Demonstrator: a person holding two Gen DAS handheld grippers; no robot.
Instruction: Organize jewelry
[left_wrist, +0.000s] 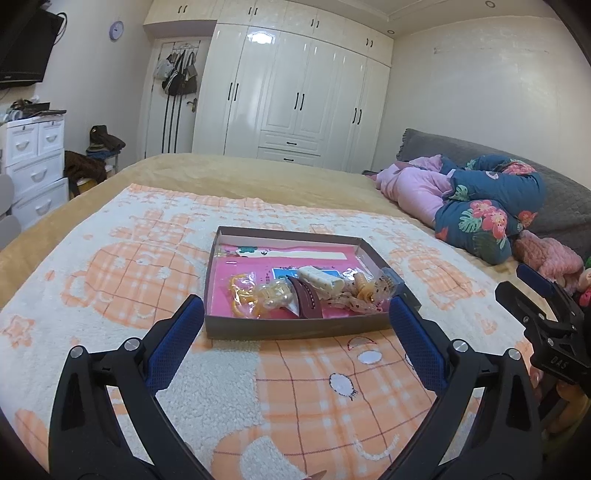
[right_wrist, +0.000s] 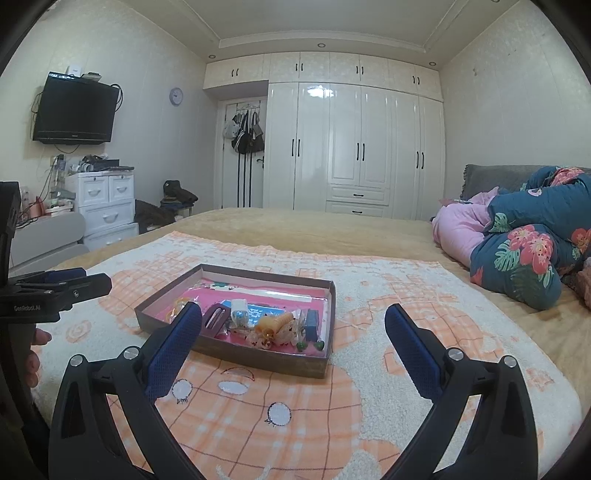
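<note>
1. My left claw (left_wrist: 295, 314) hangs wide open above the blanket, its two black arms spread and nothing between the blue, mesh-textured pads (left_wrist: 177, 339).
2. My right claw (right_wrist: 293, 321) is spread just as wide and holds nothing; its pads (right_wrist: 413, 350) carry the same woven blue grip.
3. The jewelry sits in a shallow rectangular cardboard box (left_wrist: 295, 326) with low brown walls and a glossy pink printed floor, resting flat on the blanket just ahead of both claws.
4. Inside, clustered toward the near wall, lie small clear plastic bags of trinkets: one with thin yellow rings (left_wrist: 242, 295), one with pearly beads (left_wrist: 275, 295).
5. A curved maroon hair clip (left_wrist: 304, 301) with a smooth plastic shell lies beside them, touching a cream, speckled rectangular clip (left_wrist: 325, 282).
6. A crinkled dotted bag (left_wrist: 364, 295) of amber pieces fills the right corner, next to a small blue block (right_wrist: 312, 321).
7. Two little green beads (right_wrist: 310, 346) rest at the near wall in the right wrist view.
8. The blanket (left_wrist: 110, 280) is fluffy, looped fleece, cream with orange checked shapes, spread over a tan plush bed cover (left_wrist: 240, 173).
9. A rolled floral quilt (left_wrist: 491, 206), navy with pink lining, lies well apart on the right.
</note>
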